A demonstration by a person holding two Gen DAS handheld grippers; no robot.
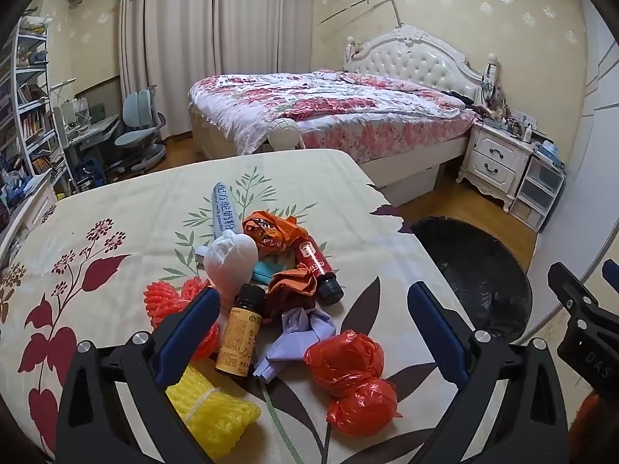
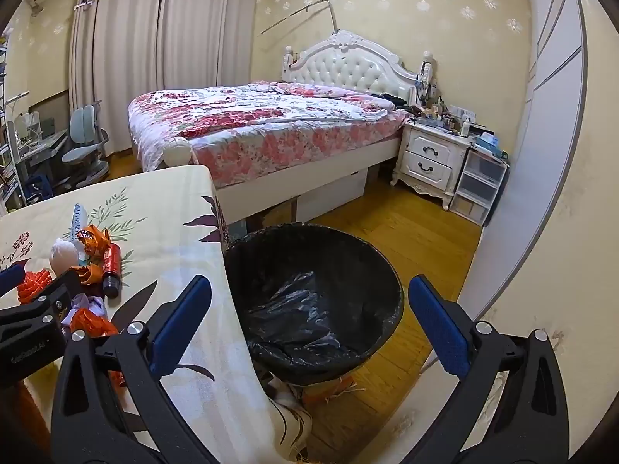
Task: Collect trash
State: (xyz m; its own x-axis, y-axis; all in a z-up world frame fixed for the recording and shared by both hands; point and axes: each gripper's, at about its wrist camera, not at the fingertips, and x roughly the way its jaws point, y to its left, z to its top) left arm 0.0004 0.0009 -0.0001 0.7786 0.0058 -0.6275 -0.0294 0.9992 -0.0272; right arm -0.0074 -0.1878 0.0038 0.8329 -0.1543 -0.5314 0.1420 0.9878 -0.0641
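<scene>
A pile of trash lies on the flowered tablecloth [image 1: 116, 208]: a brown bottle [image 1: 239, 332], a red bottle [image 1: 317, 266], a white wad [image 1: 230, 259], orange wrappers [image 1: 271, 232], lilac paper [image 1: 298, 332], red plastic bags [image 1: 348, 371], yellow foam net [image 1: 212, 410], red foam net [image 1: 174, 297]. My left gripper [image 1: 313, 309] is open above the pile, empty. My right gripper [image 2: 309, 305] is open and empty above a bin with a black liner [image 2: 309, 294] beside the table. The pile also shows in the right wrist view [image 2: 89, 263].
A bed [image 2: 263, 127] stands behind, with a white nightstand [image 2: 429, 158] and plastic drawers [image 2: 479, 185] to its right. A desk and chair [image 1: 139, 127] stand at the left by the curtains. Wooden floor [image 2: 406, 239] surrounds the bin. A wall [image 2: 541, 193] is at the right.
</scene>
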